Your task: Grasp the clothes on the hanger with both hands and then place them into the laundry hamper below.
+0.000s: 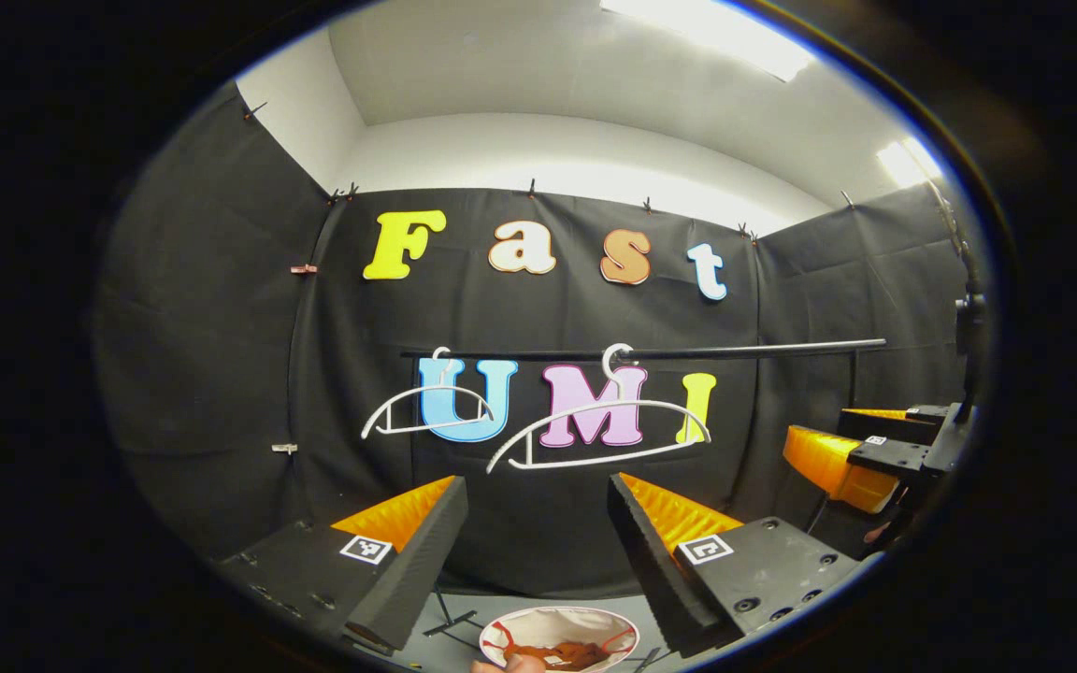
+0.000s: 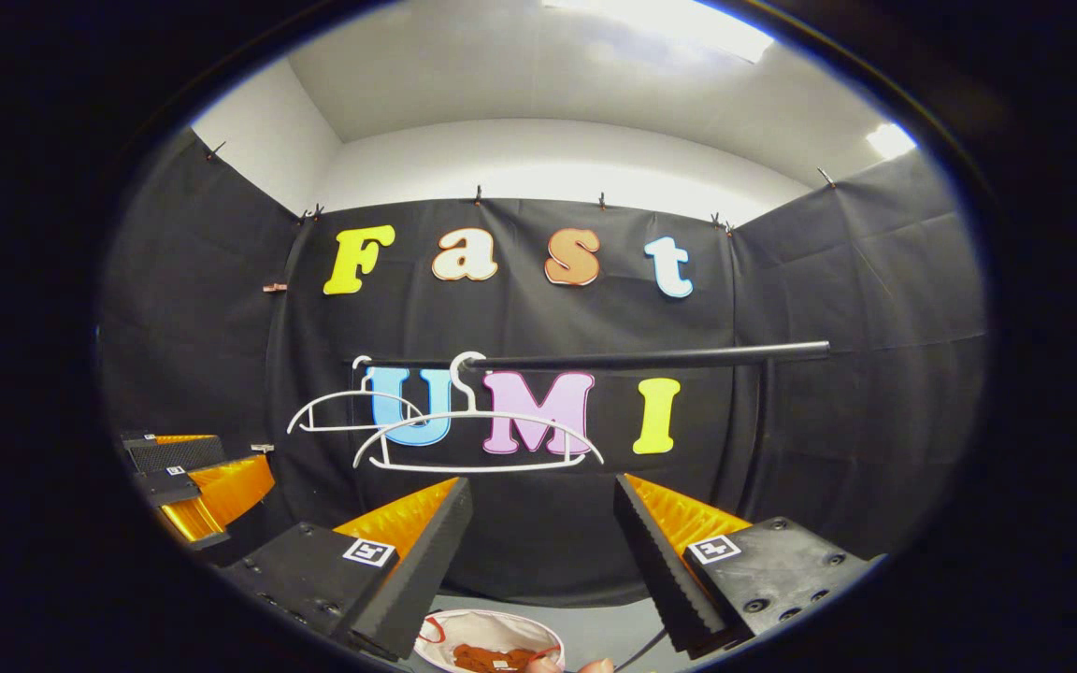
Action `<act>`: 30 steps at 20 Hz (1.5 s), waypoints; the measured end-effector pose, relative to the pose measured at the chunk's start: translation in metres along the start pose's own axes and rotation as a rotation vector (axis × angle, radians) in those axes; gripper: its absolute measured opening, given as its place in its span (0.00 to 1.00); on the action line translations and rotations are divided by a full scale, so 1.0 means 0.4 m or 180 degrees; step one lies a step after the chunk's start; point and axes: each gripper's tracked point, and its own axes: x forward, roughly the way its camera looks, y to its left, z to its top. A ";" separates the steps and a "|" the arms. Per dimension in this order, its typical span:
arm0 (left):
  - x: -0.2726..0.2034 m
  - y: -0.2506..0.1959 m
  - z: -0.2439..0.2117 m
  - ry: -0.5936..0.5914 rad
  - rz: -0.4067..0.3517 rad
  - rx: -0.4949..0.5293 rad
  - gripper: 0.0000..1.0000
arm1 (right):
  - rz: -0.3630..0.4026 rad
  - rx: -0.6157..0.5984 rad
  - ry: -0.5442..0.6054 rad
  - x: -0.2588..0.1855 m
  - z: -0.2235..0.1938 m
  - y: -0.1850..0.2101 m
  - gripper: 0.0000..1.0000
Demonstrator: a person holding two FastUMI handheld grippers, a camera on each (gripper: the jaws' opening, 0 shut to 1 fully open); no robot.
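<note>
A black rail is seen running across the booth in front of the cloth wall, and two white hangers are hung from it: the nearer hanger and a farther hanger, both bare, with no garment on either. Below, at the bottom edge of both views, a white laundry hamper with a red-trimmed rim is seen on the grey floor, and a rust-brown garment lies crumpled inside it; the clothes are thus judged to be already in the hamper, and the placing step looks done. The left gripper is held level, facing the rail, with its fingers spread wide apart and nothing between them. The right gripper is likewise held spread and empty, and it is also seen at the right edge of the left gripper view. A fingertip is glimpsed at the hamper's near rim. The garment is judged to be light, soft and limp, so it would sag and slide if taken at one point only; a hold at two well-separated folds of cloth, pinched deep between the ridged pads, would be called for if it had to be handled again.
</note>
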 end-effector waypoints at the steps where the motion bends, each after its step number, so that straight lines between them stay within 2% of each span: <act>1: -0.001 -0.005 0.002 0.0010 -0.0012 0.0003 0.95 | -0.0007 -0.0013 -0.0016 -0.001 0.004 -0.006 0.98; 2: -0.001 -0.012 0.001 0.0021 -0.0026 0.0010 0.92 | -0.0013 -0.0025 -0.0029 -0.003 0.009 -0.008 0.96; 5: -0.014 -0.021 0.011 -0.0003 -0.0035 0.0056 0.95 | -0.0029 -0.0001 -0.0066 -0.010 0.022 -0.008 0.98; 7: -0.021 -0.020 0.020 -0.0030 -0.0016 0.0084 0.92 | -0.0037 -0.0006 -0.0064 -0.015 0.022 -0.007 0.96; 8: -0.024 -0.021 0.021 -0.0039 -0.0009 0.0078 0.95 | -0.0025 0.0010 -0.0065 -0.019 0.023 -0.004 0.96; 13: -0.033 0.007 0.042 -0.0078 0.0089 0.0077 0.95 | -0.0001 0.0042 0.0026 -0.030 0.003 0.015 0.98; 14: -0.032 0.015 0.045 -0.0095 0.0115 0.0083 0.92 | 0.0014 0.0052 0.0036 -0.035 0.001 0.021 0.98; 19: -0.038 0.041 0.038 -0.0080 0.0169 0.0073 0.95 | 0.0034 0.0032 0.0029 -0.046 0.004 0.034 0.99; 22: -0.040 0.041 0.040 -0.0089 0.0147 0.0062 0.92 | 0.0005 0.0030 0.0028 -0.050 0.004 0.029 0.98; 24: -0.042 0.039 0.037 -0.0089 0.0134 0.0084 0.95 | -0.0002 0.0022 0.0042 -0.053 0.002 0.030 0.98; 25: -0.044 0.038 0.038 -0.0097 0.0128 0.0088 0.92 | -0.0002 0.0018 0.0048 -0.055 0.001 0.031 0.98; 26: -0.043 0.035 0.041 -0.0106 0.0122 0.0094 0.95 | 0.0001 0.0018 0.0043 -0.056 0.001 0.032 0.98; 28: -0.044 0.033 0.037 -0.0104 0.0107 0.0115 0.92 | 0.0001 0.0018 0.0045 -0.058 0.000 0.035 0.98; 30: -0.045 0.034 0.033 -0.0081 0.0099 0.0130 0.95 | -0.0004 0.0003 0.0047 -0.058 -0.002 0.040 0.98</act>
